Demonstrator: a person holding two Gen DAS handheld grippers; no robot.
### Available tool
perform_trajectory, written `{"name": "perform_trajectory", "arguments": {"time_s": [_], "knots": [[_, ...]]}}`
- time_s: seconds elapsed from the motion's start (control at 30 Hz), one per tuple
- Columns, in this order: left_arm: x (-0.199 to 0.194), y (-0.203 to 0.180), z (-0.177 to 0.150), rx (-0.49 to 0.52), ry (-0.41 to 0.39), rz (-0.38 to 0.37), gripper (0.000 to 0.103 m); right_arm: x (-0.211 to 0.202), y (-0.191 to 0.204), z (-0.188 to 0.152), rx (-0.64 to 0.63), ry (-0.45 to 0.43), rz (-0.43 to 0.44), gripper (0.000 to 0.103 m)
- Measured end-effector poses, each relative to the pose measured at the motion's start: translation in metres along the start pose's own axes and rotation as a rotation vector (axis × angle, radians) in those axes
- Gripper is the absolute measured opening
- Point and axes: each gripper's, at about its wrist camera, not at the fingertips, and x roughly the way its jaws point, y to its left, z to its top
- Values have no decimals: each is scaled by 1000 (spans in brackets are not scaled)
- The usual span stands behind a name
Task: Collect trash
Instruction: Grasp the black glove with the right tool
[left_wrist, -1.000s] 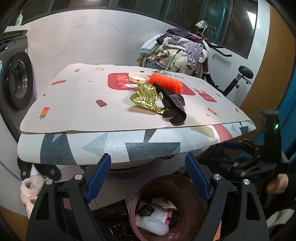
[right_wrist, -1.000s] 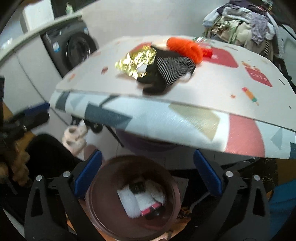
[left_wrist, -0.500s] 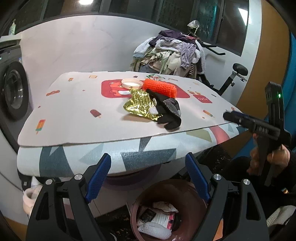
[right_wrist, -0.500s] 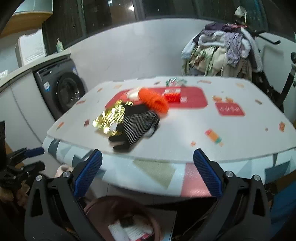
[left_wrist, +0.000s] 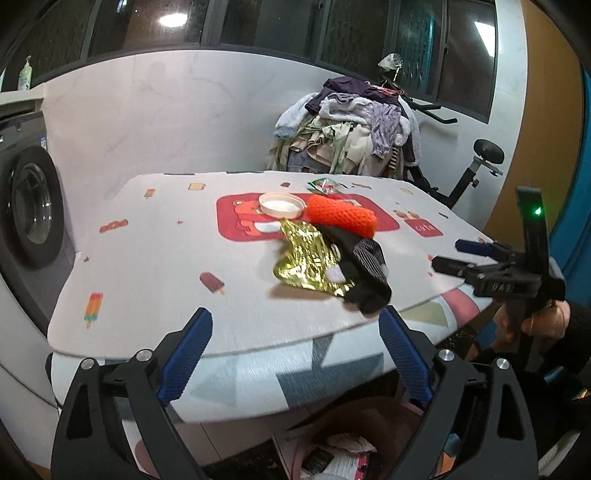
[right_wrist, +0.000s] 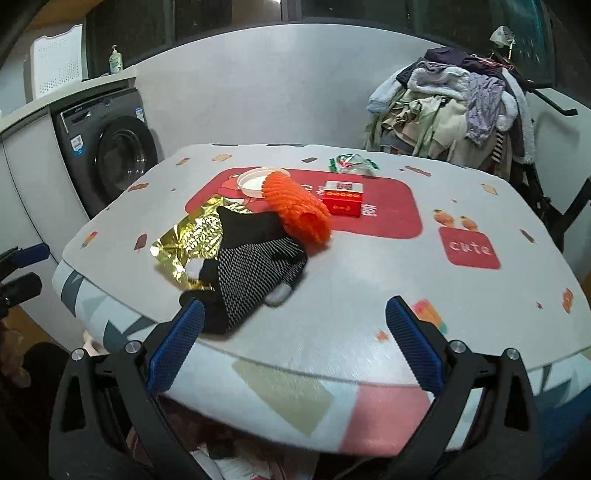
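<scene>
Nearest, the left gripper (left_wrist: 293, 356) and the right gripper (right_wrist: 293, 345) are both held with fingers spread and empty at the near edge of the table (right_wrist: 369, 295), above the bin (left_wrist: 354, 443) below it. Just beyond that edge the gold foil wrapper (right_wrist: 192, 236) is seen, partly pinned under a black glove (right_wrist: 251, 266) and an orange knit piece (right_wrist: 299, 210). It is judged light, thin, crinkly and slippery, best pinched at its exposed corner toward the left edge; farther back lie a white lid (right_wrist: 255, 179), a red box (right_wrist: 341, 197) and a green-and-white wrapper (right_wrist: 351, 162).

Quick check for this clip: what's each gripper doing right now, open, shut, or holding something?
Left gripper: open, holding nothing, at the near table edge.
Right gripper: open, holding nothing, above the table.
</scene>
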Motion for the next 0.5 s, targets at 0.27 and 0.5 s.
{"name": "perform_trajectory", "arguments": {"time_s": [0.27,0.5], "knots": [[22,14,21,-36,8,29,97,45,17,21,1,32,68,97],[43,31,30,-95,43,54,97,90,25,38,66,86,157,58]]}}
